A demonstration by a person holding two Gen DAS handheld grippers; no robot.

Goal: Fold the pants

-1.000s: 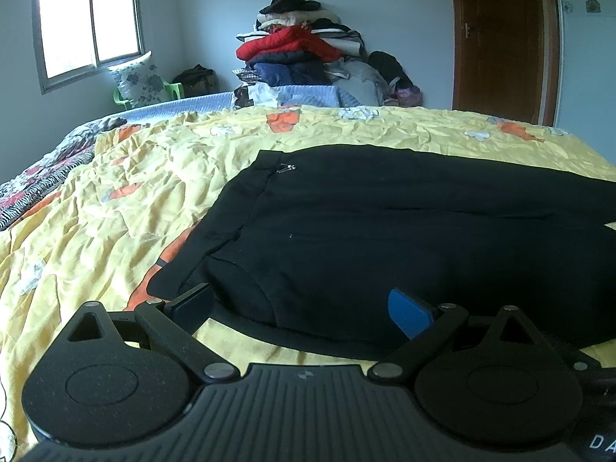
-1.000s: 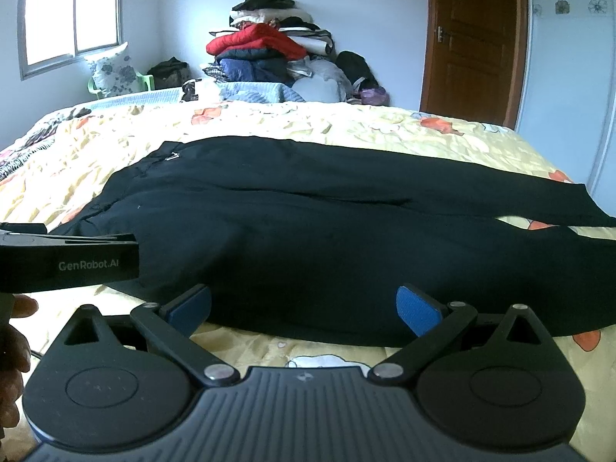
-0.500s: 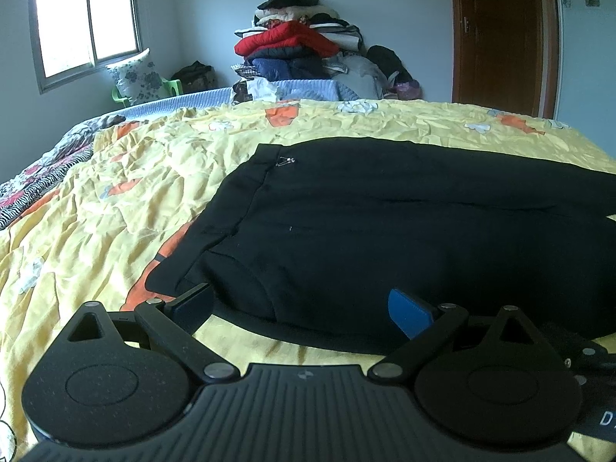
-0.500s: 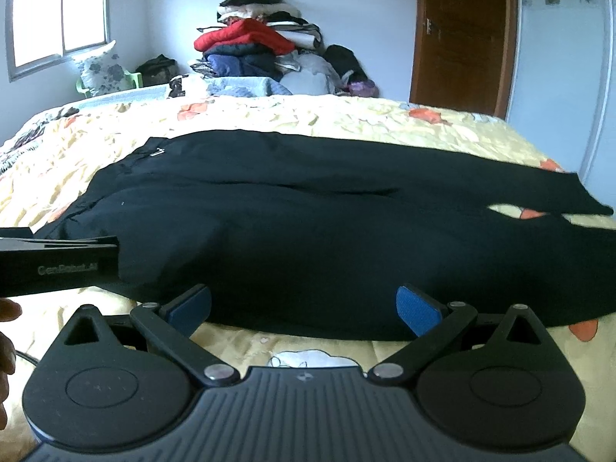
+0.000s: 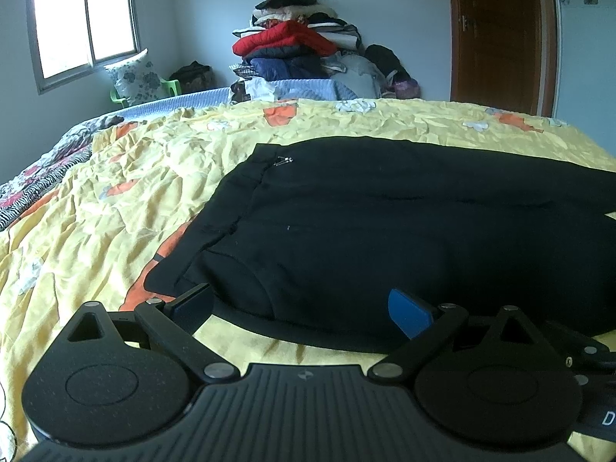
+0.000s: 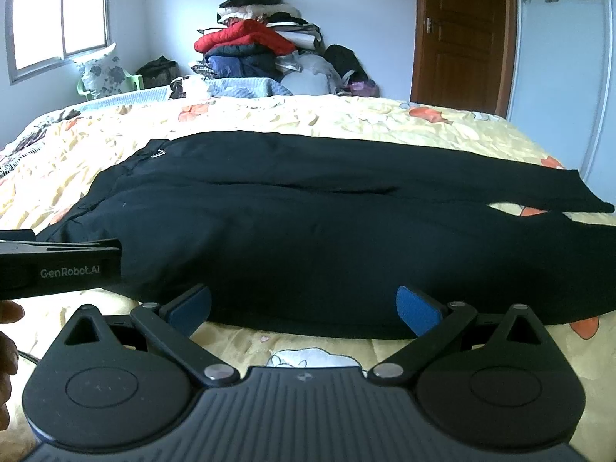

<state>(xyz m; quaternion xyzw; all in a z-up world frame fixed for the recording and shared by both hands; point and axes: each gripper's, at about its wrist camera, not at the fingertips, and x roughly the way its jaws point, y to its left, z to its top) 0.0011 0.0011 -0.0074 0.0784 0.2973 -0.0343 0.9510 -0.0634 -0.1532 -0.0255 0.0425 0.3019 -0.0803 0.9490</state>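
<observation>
Left wrist view.
- Item: black pants (image 5: 385, 223), lying flat on a yellow floral bedspread (image 5: 115, 208), waistband end toward the left, legs running off to the right.
- Near waistband corner (image 5: 165, 281): a layered flap, just beyond the left finger pad.
- Small metal clip or pin (image 5: 284, 160) near the far waist corner.
- Left gripper (image 5: 304, 308): jaws spread wide, nothing between them, poised just short of the near edge of the pants, which runs between the two pads.
- Background: pile of clothes (image 5: 300, 50), window (image 5: 84, 19), door (image 5: 500, 30).

Right wrist view.
- Item: same pants (image 6: 327, 238), both legs stretched rightward; leg ends (image 6: 577, 200) part slightly, showing bedspread (image 6: 269, 119) in the gap.
- Right gripper (image 6: 304, 310): jaws wide apart, empty, facing the near long edge around mid-leg.
- Left gripper body (image 6: 57, 265) shows at the left margin, with part of a hand (image 6: 7, 338) below it.

Handling estimate.
- Fabric looks soft, limp and light, matte rather than slick; it should drape and sag wherever unsupported. Not fragile.
- Suggested hold: pinch the near edge through all layers, left at the waistband corner, right along the leg, and lift evenly so the cloth does not bunch.
- A shallow pinch may catch the top layer only.
</observation>
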